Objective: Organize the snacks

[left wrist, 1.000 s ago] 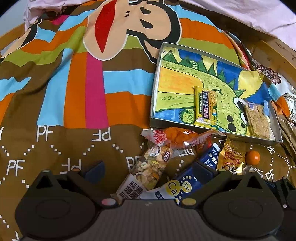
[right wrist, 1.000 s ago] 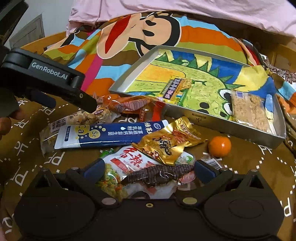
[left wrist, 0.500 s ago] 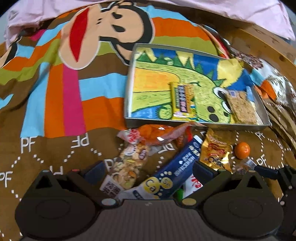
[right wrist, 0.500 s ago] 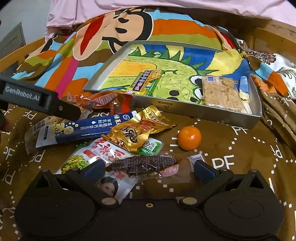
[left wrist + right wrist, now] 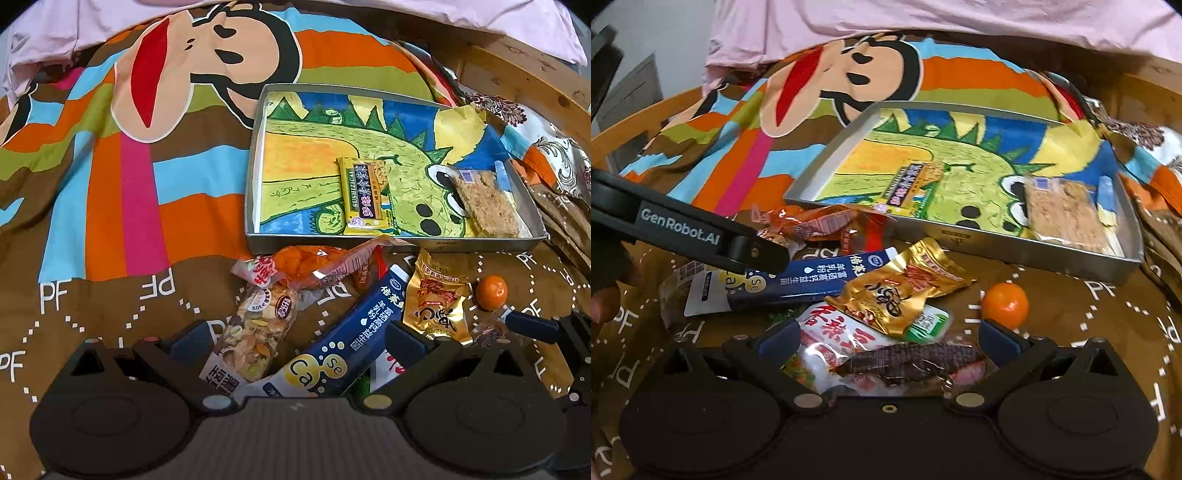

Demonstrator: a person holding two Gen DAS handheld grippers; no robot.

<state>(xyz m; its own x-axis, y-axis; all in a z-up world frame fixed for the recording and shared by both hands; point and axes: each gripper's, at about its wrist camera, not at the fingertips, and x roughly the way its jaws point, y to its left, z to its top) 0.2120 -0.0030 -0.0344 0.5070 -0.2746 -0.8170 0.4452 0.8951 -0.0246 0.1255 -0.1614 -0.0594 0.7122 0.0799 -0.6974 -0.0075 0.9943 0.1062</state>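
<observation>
My left gripper (image 5: 299, 339) is open low over the snack pile, with a nut-mix pack (image 5: 255, 332) and a blue Ca sachet (image 5: 343, 339) lying between its fingers. The right gripper (image 5: 890, 339) is open too, and a dark brown snack pack (image 5: 912, 362) on a white-and-red pouch (image 5: 834, 332) lies between its fingers. A gold pack (image 5: 897, 291), an orange-red pack (image 5: 314, 266) and a mandarin (image 5: 1004, 304) lie in front of the metal tray (image 5: 406, 245). Inside the tray are a yellow bar (image 5: 365, 195) and a crumbly cracker pack (image 5: 484, 203).
Everything rests on a striped cartoon-monkey blanket (image 5: 122, 177) over a bed with a wooden frame (image 5: 524, 81). A pink sheet (image 5: 923, 18) is bunched behind. The left gripper's arm (image 5: 701, 236) crosses the left of the right wrist view, over the blue sachet.
The left gripper has swung right, bringing the tray nearer the middle of its view. The right gripper drew back from the pile, then came close again over the dark brown pack.
</observation>
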